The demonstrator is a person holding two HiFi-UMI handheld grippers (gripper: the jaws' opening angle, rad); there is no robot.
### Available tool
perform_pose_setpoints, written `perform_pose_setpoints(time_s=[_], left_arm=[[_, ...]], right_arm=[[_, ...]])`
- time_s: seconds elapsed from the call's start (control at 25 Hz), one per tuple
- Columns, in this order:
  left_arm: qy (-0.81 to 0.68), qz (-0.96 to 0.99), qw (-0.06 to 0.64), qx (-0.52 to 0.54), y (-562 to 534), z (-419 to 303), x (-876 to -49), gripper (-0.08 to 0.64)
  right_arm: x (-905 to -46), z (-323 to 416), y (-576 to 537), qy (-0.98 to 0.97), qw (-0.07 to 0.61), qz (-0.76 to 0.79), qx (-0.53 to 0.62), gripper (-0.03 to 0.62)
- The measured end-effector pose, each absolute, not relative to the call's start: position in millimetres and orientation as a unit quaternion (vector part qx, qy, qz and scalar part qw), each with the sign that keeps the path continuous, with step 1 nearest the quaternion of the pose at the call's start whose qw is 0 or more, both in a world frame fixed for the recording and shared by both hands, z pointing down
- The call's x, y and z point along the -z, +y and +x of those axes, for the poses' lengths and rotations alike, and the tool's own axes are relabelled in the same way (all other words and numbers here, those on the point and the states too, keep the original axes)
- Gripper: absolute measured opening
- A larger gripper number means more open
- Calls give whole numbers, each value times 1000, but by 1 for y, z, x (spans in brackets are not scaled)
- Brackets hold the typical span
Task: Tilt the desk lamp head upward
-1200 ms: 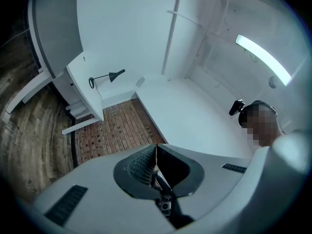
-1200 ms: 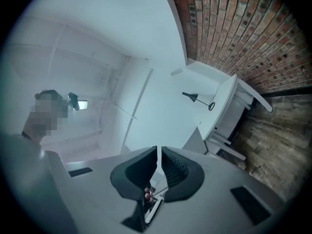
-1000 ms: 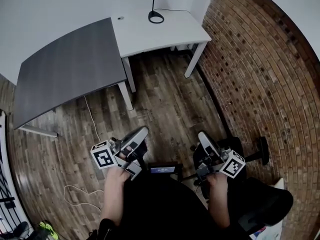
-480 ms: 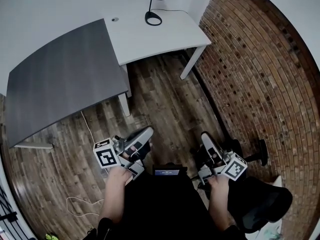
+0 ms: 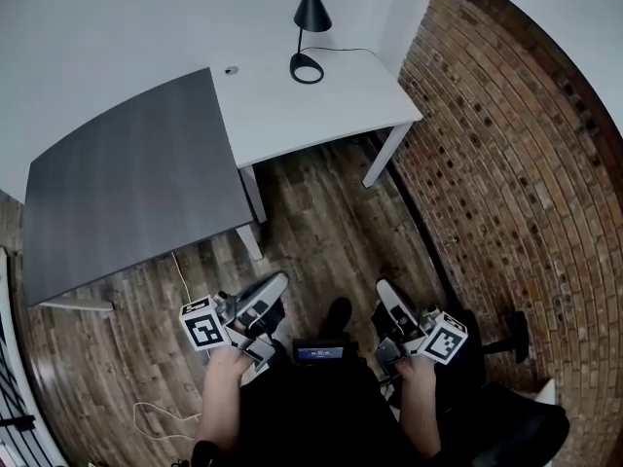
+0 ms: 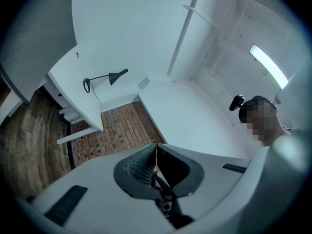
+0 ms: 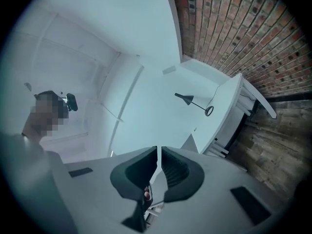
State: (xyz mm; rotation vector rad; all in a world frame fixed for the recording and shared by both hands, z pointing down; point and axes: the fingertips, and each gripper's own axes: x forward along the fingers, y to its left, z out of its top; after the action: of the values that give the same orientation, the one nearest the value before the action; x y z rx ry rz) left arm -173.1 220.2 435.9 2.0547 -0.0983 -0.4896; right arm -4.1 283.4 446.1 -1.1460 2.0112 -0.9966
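**Item 1.** White worktop (image 5: 331, 105), rectangular, on white legs. It stands well ahead of the left hand-held gripper (image 5: 277, 282) and the right hand-held gripper (image 5: 384, 288). On it:
- a black desk lamp (image 5: 311, 14), its ring base standing near the edge farthest from the grippers;
- a black cord (image 5: 343, 50) lying from that base toward the far right corner;
- a small round grommet (image 5: 231, 70) near the left edge.

**Item 2.** Grey worktop (image 5: 127, 193), set edge to edge with the white one, ahead and to the left of the left hand-held gripper.

**Item 3.** Wooden plank floor (image 5: 321, 227), beneath both hand-held grippers, bearing the legs of both worktops. On it:
- a thin white cable (image 5: 181, 272) running out from under the grey worktop, just left of the left hand-held gripper.
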Motion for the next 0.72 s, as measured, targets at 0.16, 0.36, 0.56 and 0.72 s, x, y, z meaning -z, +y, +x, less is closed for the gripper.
perform_pose_setpoints(time_s=[0.16, 0.36, 0.56, 0.72], left_arm=[[-60, 845, 493, 198, 188, -129, -438, 11], [-71, 862, 470, 177, 156, -64, -426, 11], [-90, 868, 463, 155, 140, -21, -431, 11], [-92, 869, 464, 144, 132, 7, -432, 11]], right_arm=[[-451, 42, 248, 761, 317, -416, 383, 14], [-440, 110, 208, 774, 324, -401, 368, 14], [-437, 155, 192, 780, 332, -388, 362, 14], [-447, 181, 185, 770, 343, -385, 376, 14]])
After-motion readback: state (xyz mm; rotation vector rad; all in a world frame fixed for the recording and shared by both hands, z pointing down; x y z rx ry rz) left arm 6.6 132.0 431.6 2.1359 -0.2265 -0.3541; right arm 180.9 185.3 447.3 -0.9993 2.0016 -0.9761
